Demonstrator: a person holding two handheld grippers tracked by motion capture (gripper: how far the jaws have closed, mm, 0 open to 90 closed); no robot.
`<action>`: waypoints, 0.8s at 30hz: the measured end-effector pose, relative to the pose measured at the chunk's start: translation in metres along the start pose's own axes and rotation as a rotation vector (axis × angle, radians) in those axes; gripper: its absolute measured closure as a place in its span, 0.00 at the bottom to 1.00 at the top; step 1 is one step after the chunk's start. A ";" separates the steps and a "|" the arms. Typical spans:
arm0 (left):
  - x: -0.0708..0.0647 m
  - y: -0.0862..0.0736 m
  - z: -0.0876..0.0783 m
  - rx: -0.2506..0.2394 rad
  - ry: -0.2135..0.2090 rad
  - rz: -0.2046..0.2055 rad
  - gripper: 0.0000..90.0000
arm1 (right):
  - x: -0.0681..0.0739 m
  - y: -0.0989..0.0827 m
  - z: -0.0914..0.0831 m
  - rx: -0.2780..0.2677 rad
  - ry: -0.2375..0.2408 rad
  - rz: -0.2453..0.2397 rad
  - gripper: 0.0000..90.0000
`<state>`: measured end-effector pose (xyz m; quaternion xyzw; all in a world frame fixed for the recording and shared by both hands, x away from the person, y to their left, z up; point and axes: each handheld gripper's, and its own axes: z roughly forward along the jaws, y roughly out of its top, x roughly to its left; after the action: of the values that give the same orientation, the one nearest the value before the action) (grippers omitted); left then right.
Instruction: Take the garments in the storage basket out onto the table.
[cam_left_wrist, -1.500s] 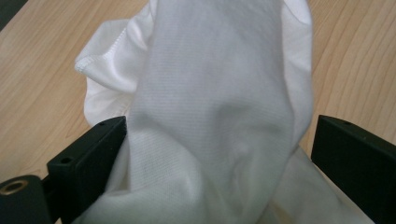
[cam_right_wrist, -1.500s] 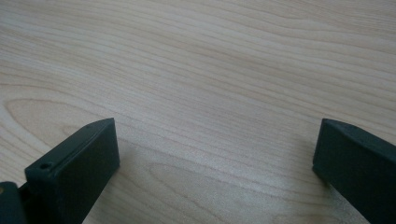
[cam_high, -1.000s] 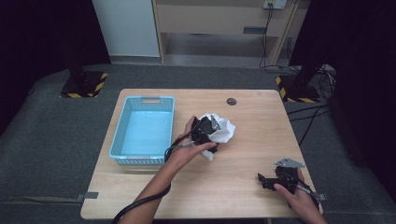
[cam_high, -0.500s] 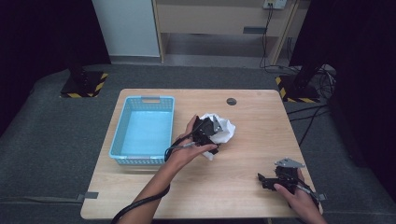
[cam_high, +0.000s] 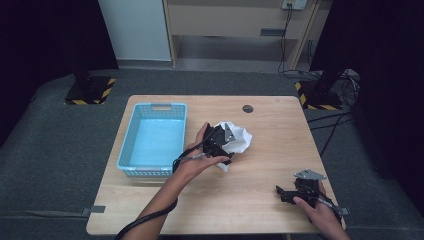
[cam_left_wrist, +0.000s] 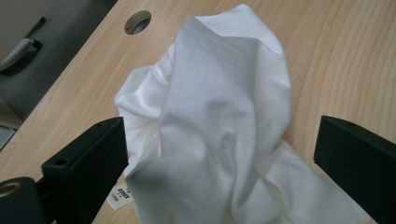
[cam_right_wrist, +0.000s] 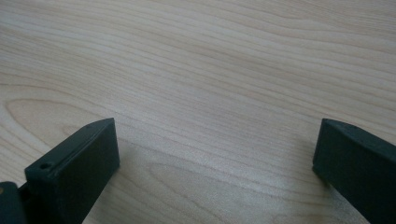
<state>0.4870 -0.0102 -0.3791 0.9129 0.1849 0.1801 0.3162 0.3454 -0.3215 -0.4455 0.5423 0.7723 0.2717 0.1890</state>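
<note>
A crumpled white cloth lies near the middle of the wooden table, to the right of a light blue basket. My left gripper hovers right over the cloth, jaws wide open. In the left gripper view the cloth bulges up between the two black jaws, with a small label at its lower left edge, and the left gripper holds nothing. My right gripper rests low near the table's front right corner, open. In the right gripper view the right gripper has only bare wood between its jaws.
The basket is empty and stands on the table's left half. A round cable hole sits near the far edge. Beyond the table stand a wooden cabinet, stand bases with striped tape, and cables at the right.
</note>
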 end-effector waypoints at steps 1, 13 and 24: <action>0.000 0.000 -0.001 -0.002 -0.004 0.005 0.03 | 0.000 0.000 0.000 0.000 0.000 0.000 0.00; -0.014 0.002 -0.007 -0.030 -0.035 0.056 0.03 | 0.000 0.000 0.000 0.000 0.000 0.000 0.00; -0.025 0.002 -0.018 -0.045 -0.032 0.059 0.03 | 0.000 0.000 0.000 0.000 0.000 0.000 0.00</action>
<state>0.4580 -0.0137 -0.3704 0.9133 0.1488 0.1787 0.3343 0.3454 -0.3215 -0.4454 0.5425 0.7722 0.2715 0.1888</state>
